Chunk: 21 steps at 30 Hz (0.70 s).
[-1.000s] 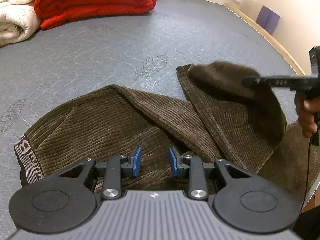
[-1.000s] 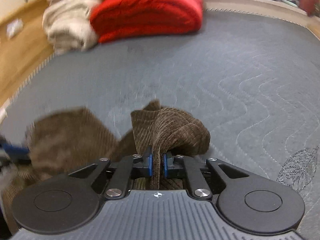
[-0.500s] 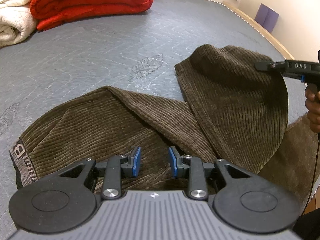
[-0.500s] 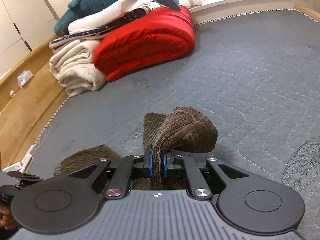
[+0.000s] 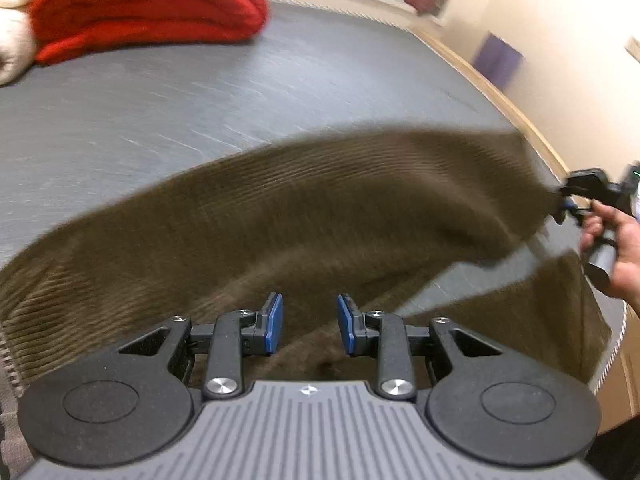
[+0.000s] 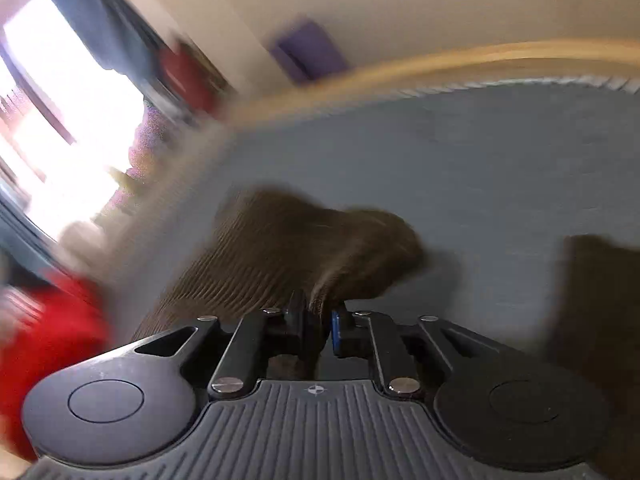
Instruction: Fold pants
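Observation:
The brown corduroy pants (image 5: 320,208) lie across the grey mattress (image 5: 200,92). One leg is pulled out long towards the right, blurred by motion. My right gripper (image 5: 564,208) has that leg's end between its jaws. The right wrist view shows the bunched cloth (image 6: 280,248) still in the right gripper (image 6: 318,320) while the jaws are opening. The other leg (image 5: 520,320) lies flat near the bed's right edge. My left gripper (image 5: 310,328) hangs open just over the pants' middle, nothing between its blue pads (image 5: 274,324).
A folded red blanket (image 5: 140,4) and a cream one (image 5: 12,40) sit at the far left of the mattress. The wooden bed frame (image 5: 500,92) runs along the right side. A person's hand (image 5: 624,248) holds the right gripper beyond that edge.
The right gripper has swung the folded-over leg out to the right, stretching it long, and has turned towards the bed's edge. Its jaws stand a little wider. The left gripper has edged forward, still open.

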Motion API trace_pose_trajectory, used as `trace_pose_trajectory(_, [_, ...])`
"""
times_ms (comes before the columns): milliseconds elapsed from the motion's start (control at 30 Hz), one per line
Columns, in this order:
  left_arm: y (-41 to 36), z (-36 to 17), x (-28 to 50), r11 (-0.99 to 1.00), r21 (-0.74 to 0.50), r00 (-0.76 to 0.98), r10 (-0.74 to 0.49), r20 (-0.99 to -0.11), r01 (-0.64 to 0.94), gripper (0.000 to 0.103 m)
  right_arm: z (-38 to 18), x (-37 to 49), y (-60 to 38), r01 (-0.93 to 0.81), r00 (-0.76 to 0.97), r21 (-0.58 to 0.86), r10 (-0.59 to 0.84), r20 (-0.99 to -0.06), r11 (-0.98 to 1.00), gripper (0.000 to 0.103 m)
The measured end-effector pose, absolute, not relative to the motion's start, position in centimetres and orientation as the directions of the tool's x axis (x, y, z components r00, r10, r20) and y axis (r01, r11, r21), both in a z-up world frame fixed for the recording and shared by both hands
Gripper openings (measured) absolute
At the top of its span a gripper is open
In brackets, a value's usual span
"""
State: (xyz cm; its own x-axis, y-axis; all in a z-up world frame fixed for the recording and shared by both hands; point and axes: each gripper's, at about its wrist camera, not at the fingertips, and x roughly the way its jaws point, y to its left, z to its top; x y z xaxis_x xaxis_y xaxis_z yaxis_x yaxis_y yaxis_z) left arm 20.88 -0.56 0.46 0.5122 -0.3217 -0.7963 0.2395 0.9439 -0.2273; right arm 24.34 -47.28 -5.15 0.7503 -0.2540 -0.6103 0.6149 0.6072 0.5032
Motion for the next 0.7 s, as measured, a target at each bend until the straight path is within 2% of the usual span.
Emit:
trace_pose_trajectory(33, [-1.1, 0.1, 21.0, 0.941, -0.217, 0.5, -0.322, -0.804, 0.259, 0.036, -6.3, 24.7, -47.6, 0.638, 0.714, 0.474, -0.237, -0.659, 0.607, 0.022])
trace_pose_trajectory(133, [-2.5, -1.0, 21.5, 0.936, -0.2, 0.47, -0.322, -0.822, 0.29, 0.044, -9.1, 24.6, -49.2, 0.644, 0.701, 0.543, -0.131, -0.701, 0.538, 0.025])
trace_pose_trajectory(167, [-2.8, -1.4, 21.7, 0.934, -0.201, 0.459, -0.322, -0.828, 0.294, 0.045, -9.6, 24.3, -49.8, 0.649, 0.703, 0.56, -0.126, -0.7, 0.515, 0.027])
trace_pose_trajectory(267, [-3.9, -2.3, 22.4, 0.928, -0.199, 0.437, -0.328, -0.838, 0.315, 0.051, -10.5, 23.5, -51.2, 0.669, 0.703, 0.584, -0.137, -0.698, 0.459, 0.041])
trace_pose_trajectory(433, [-5.0, -4.5, 23.0, 0.923, -0.178, 0.407, -0.315, -0.858, 0.34, 0.054, -12.0, 22.0, -53.4, 0.655, 0.737, 0.668, -0.105, -0.668, 0.352, 0.044])
trace_pose_trajectory(567, [-5.2, -5.8, 23.4, 0.921, -0.179, 0.365, -0.308, -0.879, 0.347, 0.054, -13.2, 21.7, -53.8, 0.616, 0.771, 0.728, -0.039, -0.635, 0.301, 0.052])
trace_pose_trajectory(633, [-5.4, -6.4, 23.4, 0.922, -0.142, 0.357, -0.277, -0.892, 0.36, 0.052, -13.9, 21.5, -54.1, 0.599, 0.79, 0.765, -0.02, -0.613, 0.236, 0.052])
trace_pose_trajectory(667, [-5.5, -6.8, 23.4, 0.925, -0.101, 0.357, -0.24, -0.903, 0.367, 0.046, -14.1, 21.2, -54.3, 0.594, 0.797, 0.778, -0.021, -0.603, 0.207, 0.052])
trace_pose_trajectory(700, [-5.5, -7.0, 23.4, 0.928, -0.063, 0.365, -0.206, -0.908, 0.369, 0.032, -14.4, 21.1, -54.4, 0.587, 0.805, 0.79, -0.027, -0.592, 0.18, 0.053])
